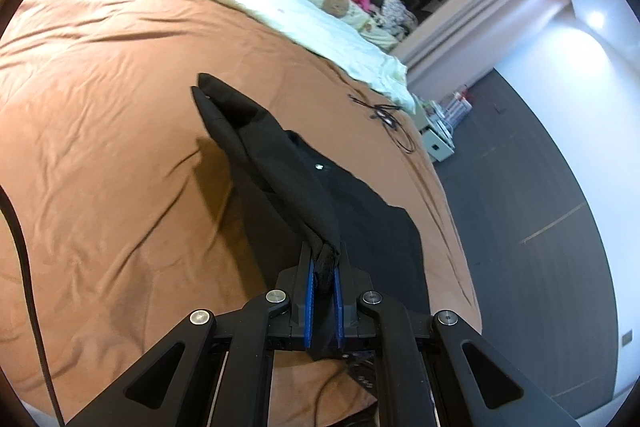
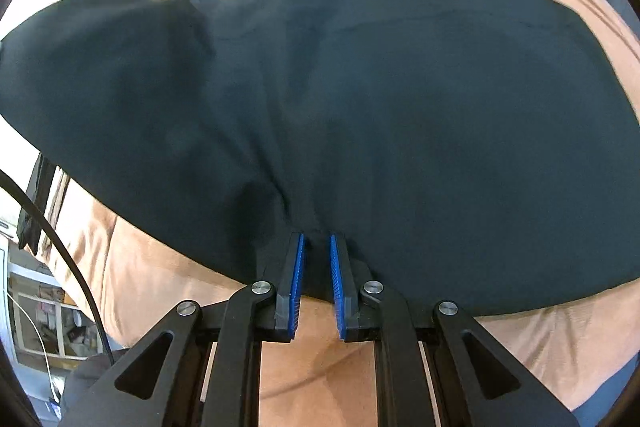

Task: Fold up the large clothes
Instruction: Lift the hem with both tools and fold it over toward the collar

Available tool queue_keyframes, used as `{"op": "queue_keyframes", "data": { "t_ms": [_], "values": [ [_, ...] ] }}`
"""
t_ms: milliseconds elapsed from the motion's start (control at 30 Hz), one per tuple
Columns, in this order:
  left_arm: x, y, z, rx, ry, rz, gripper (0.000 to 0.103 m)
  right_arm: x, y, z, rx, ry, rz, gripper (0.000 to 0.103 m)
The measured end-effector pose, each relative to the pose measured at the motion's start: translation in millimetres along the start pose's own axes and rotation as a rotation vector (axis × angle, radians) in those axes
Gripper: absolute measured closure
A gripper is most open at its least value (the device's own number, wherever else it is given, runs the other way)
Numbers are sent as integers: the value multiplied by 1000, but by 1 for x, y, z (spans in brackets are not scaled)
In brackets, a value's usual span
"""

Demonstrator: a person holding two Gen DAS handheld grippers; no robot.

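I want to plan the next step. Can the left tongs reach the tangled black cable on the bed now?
Probably not yet. The left tongs are shut on a bunched part of the black garment, so they are occupied. The black cable lies farther across the brown bedcover, with nothing between.

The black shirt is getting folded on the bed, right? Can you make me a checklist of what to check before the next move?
1. Left gripper pinching the black shirt: ok.
2. Right gripper pinching the shirt's edge: ok.
3. Shirt lying smooth on the brown bedspread: not ok, one side is lifted and bunched.
4. Black cable away from the shirt: ok.
5. Shirt's hidden underside flat: cannot tell.
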State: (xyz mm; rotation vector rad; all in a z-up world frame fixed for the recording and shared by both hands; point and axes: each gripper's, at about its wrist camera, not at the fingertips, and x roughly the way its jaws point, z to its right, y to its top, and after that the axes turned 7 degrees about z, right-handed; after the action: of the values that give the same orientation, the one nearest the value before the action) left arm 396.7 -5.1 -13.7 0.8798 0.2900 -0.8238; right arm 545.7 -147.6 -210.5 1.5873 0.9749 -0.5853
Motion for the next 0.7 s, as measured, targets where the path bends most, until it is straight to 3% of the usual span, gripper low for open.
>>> {"op": "queue_keyframes", "data": {
  "t_ms": [167, 267, 633, 667, 700],
  "values": [
    [10, 3, 35, 48, -42, -15, 96, 23, 6, -3, -21, -7, -26, 94],
    [17, 4, 59, 81, -64, -22, 96, 19, 15, 5, 41, 66, -35, 94],
    [51, -7, 148, 240, -126, -84, 96, -66, 28, 65, 149, 152, 199, 90],
    [57, -10, 158, 257, -133, -97, 96, -73, 25, 73, 165, 154, 217, 88],
    [61, -13, 164, 266, -137, -105, 96, -78, 22, 83, 181, 153, 232, 78]
  ]
}}
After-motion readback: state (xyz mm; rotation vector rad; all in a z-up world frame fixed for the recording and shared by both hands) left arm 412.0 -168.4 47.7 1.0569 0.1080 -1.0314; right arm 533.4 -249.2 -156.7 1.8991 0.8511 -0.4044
